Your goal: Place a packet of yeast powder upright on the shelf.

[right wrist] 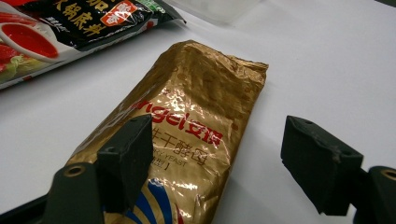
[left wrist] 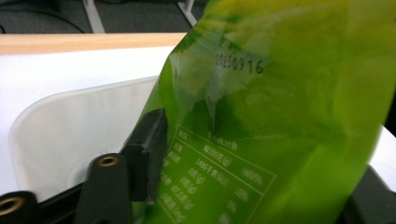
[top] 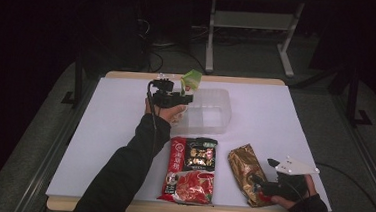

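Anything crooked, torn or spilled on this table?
Nothing spilled or torn. The gold yeast packet is creased and lies at an angle beside the hotpot base packet. The green packet hangs tilted in the left claw.

Green packet [left wrist: 280, 116], gold packet [right wrist: 187, 121], red-and-black packet [top: 191, 169], white table [top: 275, 117].

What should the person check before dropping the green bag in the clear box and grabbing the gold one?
1. Left gripper shut on the green packet: ok.
2. Packet over the clear tub: cannot tell; it hangs near the tub's far left corner.
3. Room in the tub: ok, looks empty.
4. Right gripper open: ok.
5. Gold packet between its jaws: not ok; one jaw sits over it, the other beside it.
6. Red and black packet apart from the gold one: ok.
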A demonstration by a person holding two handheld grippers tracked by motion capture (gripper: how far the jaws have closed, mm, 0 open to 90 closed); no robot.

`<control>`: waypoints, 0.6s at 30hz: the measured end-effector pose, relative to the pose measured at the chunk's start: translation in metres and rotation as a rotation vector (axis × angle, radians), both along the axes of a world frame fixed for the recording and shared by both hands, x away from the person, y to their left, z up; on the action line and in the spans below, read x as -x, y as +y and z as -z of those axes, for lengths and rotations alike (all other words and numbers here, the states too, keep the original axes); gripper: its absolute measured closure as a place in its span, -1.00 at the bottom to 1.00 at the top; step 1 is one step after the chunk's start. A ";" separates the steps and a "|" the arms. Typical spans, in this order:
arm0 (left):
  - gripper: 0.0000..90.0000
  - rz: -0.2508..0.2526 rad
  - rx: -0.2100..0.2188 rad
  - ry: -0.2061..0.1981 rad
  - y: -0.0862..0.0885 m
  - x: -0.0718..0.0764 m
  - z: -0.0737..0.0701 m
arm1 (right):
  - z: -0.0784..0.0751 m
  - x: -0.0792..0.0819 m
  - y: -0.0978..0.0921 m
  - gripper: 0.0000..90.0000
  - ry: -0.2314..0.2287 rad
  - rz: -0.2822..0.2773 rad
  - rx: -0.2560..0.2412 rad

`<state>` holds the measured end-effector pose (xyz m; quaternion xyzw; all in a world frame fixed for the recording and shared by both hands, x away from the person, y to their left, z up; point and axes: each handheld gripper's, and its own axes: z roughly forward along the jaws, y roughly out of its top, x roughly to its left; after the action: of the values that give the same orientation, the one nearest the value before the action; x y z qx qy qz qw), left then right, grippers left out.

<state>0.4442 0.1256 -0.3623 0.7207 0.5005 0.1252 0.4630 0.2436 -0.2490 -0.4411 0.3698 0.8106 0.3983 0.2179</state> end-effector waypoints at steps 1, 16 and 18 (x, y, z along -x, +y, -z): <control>0.08 0.017 -0.012 0.004 0.001 0.000 -0.002 | 0.000 0.000 0.000 -0.46 0.000 0.001 0.001; -0.33 0.248 -0.266 0.064 -0.006 -0.031 -0.007 | 0.002 -0.001 0.000 -0.45 0.022 -0.010 -0.007; -0.29 0.247 -0.282 0.069 -0.007 -0.033 -0.007 | 0.002 -0.001 -0.001 -0.45 0.023 -0.010 -0.007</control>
<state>0.4772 0.1187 -0.3550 0.8384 0.4012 0.1115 0.3518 0.2447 -0.2504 -0.4434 0.3712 0.8135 0.3979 0.2055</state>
